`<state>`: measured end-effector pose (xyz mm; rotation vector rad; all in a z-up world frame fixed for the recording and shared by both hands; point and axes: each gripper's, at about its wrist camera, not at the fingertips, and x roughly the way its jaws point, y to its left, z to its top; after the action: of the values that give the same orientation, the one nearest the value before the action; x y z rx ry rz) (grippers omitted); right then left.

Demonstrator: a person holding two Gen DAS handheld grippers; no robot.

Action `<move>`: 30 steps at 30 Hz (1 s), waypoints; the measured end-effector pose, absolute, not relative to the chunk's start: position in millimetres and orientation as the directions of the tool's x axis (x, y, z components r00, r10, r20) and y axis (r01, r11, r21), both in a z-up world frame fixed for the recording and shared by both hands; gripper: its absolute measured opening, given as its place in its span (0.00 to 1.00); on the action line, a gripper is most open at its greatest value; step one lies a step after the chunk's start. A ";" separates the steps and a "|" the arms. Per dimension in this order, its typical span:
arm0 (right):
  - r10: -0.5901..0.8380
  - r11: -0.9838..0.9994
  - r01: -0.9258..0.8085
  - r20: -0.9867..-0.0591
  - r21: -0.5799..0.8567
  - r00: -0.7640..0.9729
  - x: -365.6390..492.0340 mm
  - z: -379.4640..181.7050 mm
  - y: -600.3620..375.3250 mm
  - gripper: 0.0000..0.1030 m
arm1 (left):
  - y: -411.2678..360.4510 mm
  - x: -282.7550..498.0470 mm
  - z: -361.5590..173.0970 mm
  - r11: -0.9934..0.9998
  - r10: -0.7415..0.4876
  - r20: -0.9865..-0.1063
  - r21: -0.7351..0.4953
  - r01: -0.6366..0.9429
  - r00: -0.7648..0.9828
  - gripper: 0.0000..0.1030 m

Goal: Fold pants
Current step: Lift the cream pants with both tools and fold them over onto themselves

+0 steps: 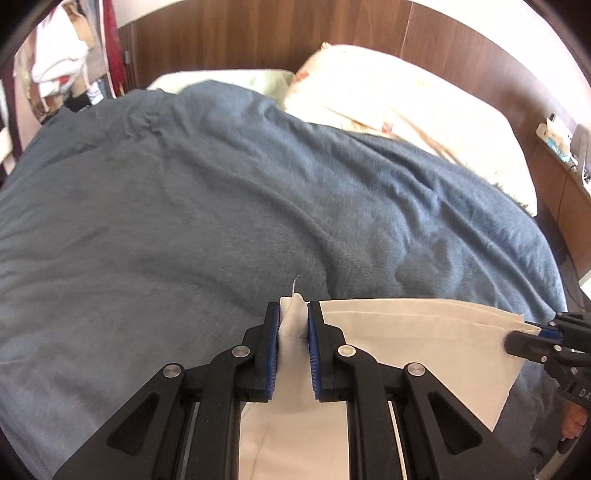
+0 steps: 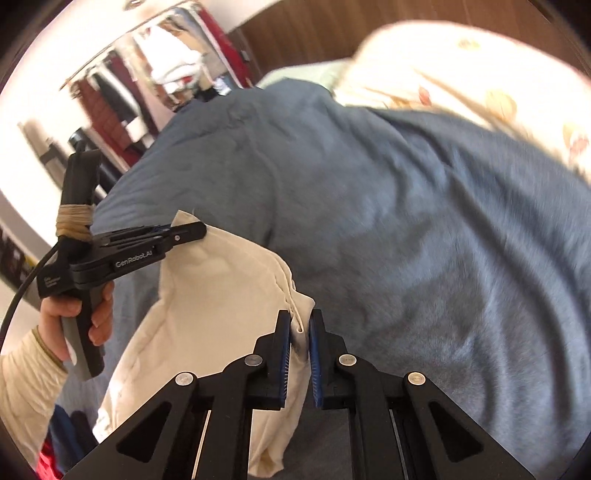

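Observation:
The cream-white pants (image 1: 424, 332) hang in the air above the near edge of a bed, held at two corners. My left gripper (image 1: 293, 310) is shut on the pants' left corner, with cloth bunched between its blue pads. My right gripper (image 2: 300, 325) is shut on the other corner of the pants (image 2: 207, 302). In the left wrist view the right gripper (image 1: 532, 338) shows at the far right, pinching the cloth edge. In the right wrist view the left gripper (image 2: 184, 230) shows at the left, held by a hand.
A blue-grey blanket (image 1: 221, 192) covers the bed. Cream floral pillows (image 1: 399, 96) lie at the head against a wooden headboard (image 1: 240, 33). A clothes rack (image 1: 59, 59) stands at the far left and a side shelf (image 1: 561, 147) at the right.

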<state>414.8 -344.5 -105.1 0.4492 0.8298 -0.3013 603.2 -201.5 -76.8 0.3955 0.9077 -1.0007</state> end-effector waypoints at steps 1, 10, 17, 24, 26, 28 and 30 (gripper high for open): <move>-0.090 0.880 0.406 -0.754 0.245 0.650 413.9 -97.7 -336.1 0.11 | -193.6 602.0 -72.1 0.517 -0.552 -0.800 -0.109 0.849 0.234 0.15; 0.008 0.959 0.199 -0.722 0.201 0.692 406.0 -67.6 -253.4 0.11 | -104.2 578.3 -42.3 0.597 -0.499 -0.805 -0.051 0.801 0.321 0.15; 0.155 0.969 0.043 -0.738 0.242 0.656 391.7 -70.0 -192.2 0.11 | -40.0 550.8 -33.6 0.651 -0.445 -0.817 -0.013 0.759 0.367 0.15; 0.283 0.955 -0.094 -0.770 0.281 0.572 370.4 -84.0 -139.0 0.11 | -1.1 525.6 -37.7 0.684 -0.370 -0.848 0.028 0.729 0.380 0.15; 0.306 0.950 -0.125 -0.779 0.285 0.547 364.8 -91.2 -127.3 0.11 | 7.2 519.5 -40.4 0.692 -0.350 -0.857 0.036 0.721 0.379 0.15; 0.318 0.948 -0.153 -0.786 0.280 0.530 359.1 -95.7 -117.7 0.11 | 15.7 512.9 -43.8 0.694 -0.329 -0.867 0.046 0.719 0.374 0.15; 0.326 0.945 -0.179 -0.792 0.272 0.516 355.5 -99.3 -108.2 0.11 | 22.2 507.4 -47.6 0.693 -0.297 -0.879 0.070 0.718 0.372 0.15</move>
<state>355.5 -108.2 -99.3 0.1634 0.9839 0.3052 507.4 22.2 -47.6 0.4902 0.9901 -0.6843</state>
